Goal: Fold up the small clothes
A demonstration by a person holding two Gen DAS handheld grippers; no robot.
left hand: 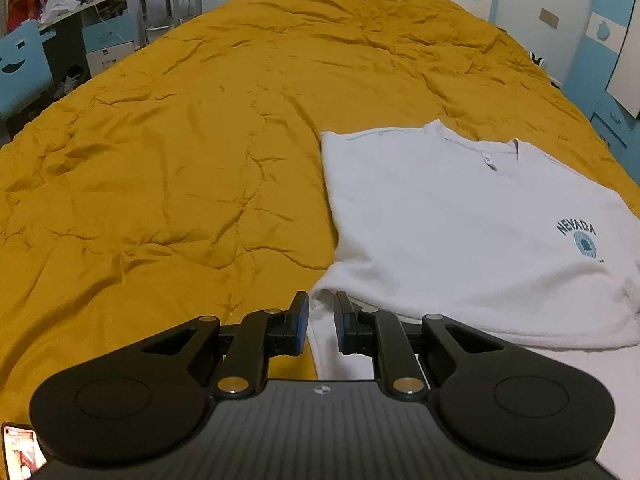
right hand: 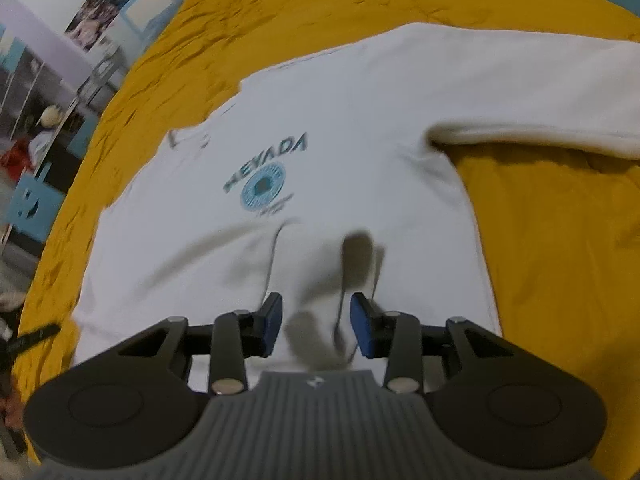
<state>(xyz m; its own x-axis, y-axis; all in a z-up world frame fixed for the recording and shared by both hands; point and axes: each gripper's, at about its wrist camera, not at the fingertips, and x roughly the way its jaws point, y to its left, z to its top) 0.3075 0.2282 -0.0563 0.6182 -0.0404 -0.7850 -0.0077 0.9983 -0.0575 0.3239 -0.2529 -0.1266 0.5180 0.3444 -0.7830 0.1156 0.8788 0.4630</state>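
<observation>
A white sweatshirt (left hand: 460, 220) with a teal "NEVADA" print (left hand: 578, 229) lies front up on the mustard bedspread (left hand: 180, 160). Its left side is folded in to a straight edge, and its collar (left hand: 490, 160) points away. My left gripper (left hand: 322, 320) is at the garment's near left corner, with its jaws nearly together and thick white fabric filling the gap between the blue pads. In the right wrist view the sweatshirt (right hand: 360, 120) spreads out with one sleeve (right hand: 540, 120) stretched to the right. My right gripper (right hand: 316, 326) hovers over the lower body of the garment, its jaws apart, with finger shadows on the cloth.
The wrinkled bedspread (right hand: 560, 260) covers the whole bed. A cluttered desk (left hand: 72, 12) and a blue chair (left hand: 24, 72) stand off the bed's left side. A blue and white cabinet (left hand: 612, 80) is on the right. A phone screen (left hand: 20, 452) shows at the lower left corner.
</observation>
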